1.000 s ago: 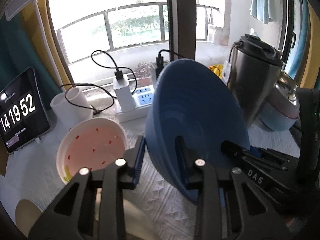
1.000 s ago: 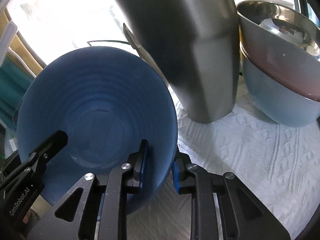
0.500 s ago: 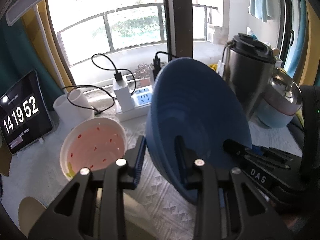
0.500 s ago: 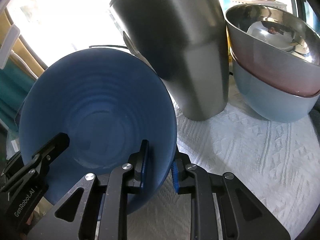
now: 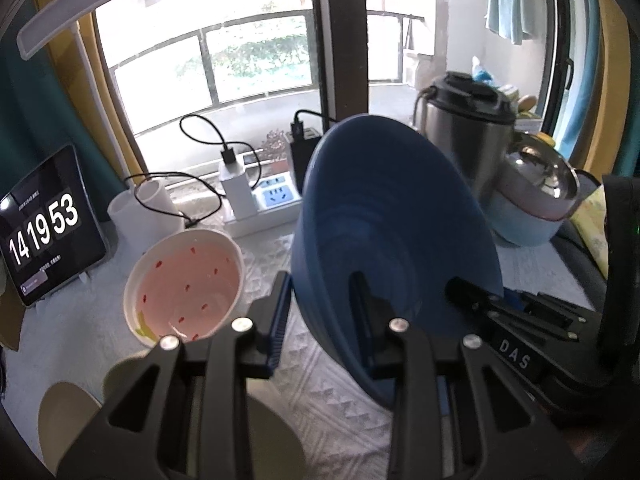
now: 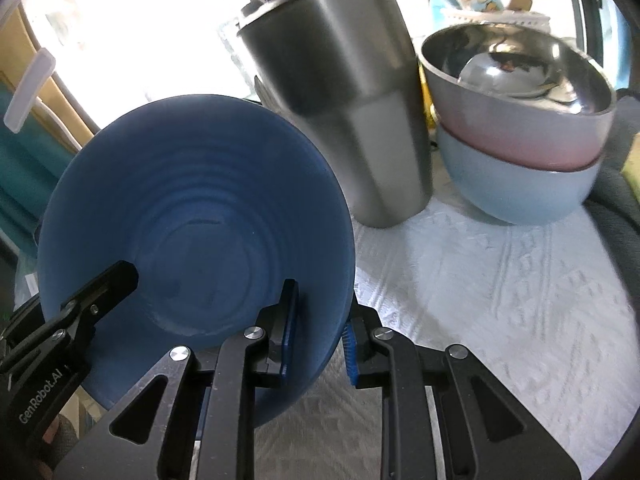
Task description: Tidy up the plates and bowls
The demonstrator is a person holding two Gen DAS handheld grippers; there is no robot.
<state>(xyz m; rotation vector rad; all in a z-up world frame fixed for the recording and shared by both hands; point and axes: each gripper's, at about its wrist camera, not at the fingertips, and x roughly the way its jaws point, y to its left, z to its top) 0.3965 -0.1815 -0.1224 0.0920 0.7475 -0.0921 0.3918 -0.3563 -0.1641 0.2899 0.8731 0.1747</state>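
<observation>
Both grippers are clamped on the blue bowl (image 5: 384,232), tipped on edge. Left gripper (image 5: 320,312) pinches one rim, right gripper (image 6: 320,320) pinches the opposite rim, jaws barely apart.

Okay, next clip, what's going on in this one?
A person with a gripper in each hand is holding one blue bowl tilted on edge above the white cloth. The left gripper and the right gripper each have their jaws clamped over the bowl's rim, on opposite sides. On the cloth sit a pink-lined bowl, a steel tumbler, and a stack of bowls.
</observation>
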